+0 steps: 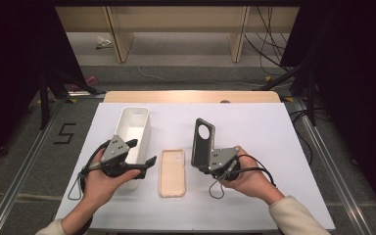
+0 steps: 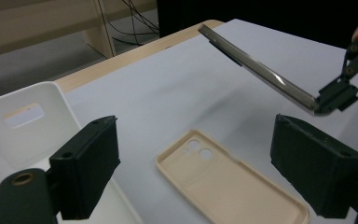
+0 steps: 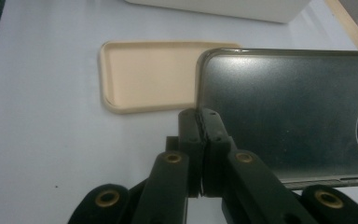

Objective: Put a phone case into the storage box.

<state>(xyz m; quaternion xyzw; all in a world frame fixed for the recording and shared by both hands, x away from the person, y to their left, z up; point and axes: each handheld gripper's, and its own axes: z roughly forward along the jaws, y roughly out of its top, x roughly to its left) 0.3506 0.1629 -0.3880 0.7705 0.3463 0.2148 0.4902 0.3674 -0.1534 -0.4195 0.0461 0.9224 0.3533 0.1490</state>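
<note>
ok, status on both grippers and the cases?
Right gripper shut on dark case, held off the table. Left gripper open, over the bin edge. Beige case flat between them, nothing on it.

White bin (image 2: 14, 126) cut off at left edge, dark phone case (image 3: 298, 112) at right.

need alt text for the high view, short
Seen from above, the right gripper is shut on a dark phone case, holding it raised off a white table. The left gripper hangs open by a white bin. A beige phone case lies flat between the two hands, hollow side up.
</note>
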